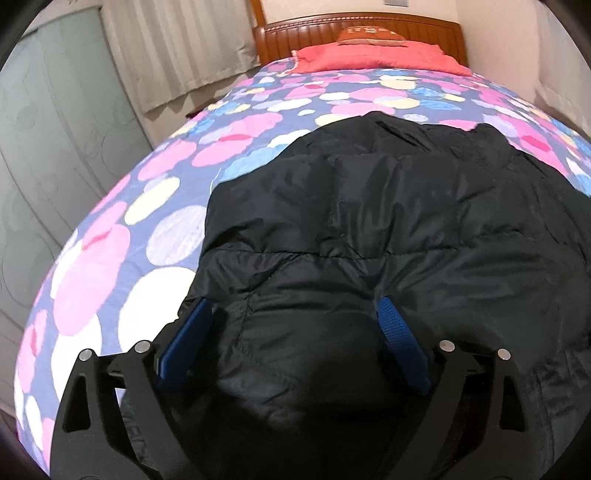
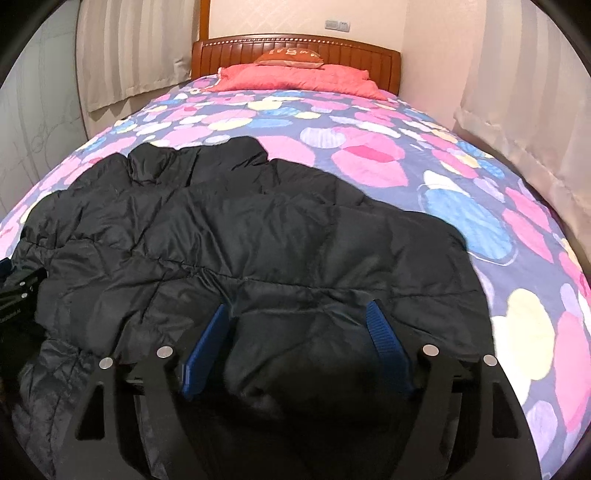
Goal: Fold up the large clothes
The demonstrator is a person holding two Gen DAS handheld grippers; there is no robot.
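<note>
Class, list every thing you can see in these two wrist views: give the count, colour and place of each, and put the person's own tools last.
Black quilted puffer jacket: one, black, spread over the near end of the bed.
Floral patterned bedspread: one, purple-blue with pink, white, yellow and blue blooms, covering the bed.
Red pillow: one, red, at the head of the bed.
Small brown cushion: one, brown-orange, on the red pillow.
Wooden headboard: one, reddish brown, against the far wall.
Cream curtains: cream, hanging beside the bed.
Wall sockets: two, pale, above the headboard.
Left gripper: one, black with blue pads, jaws open astride a jacket fold.
Right gripper: one, same colours, jaws open astride a jacket fold.
</note>
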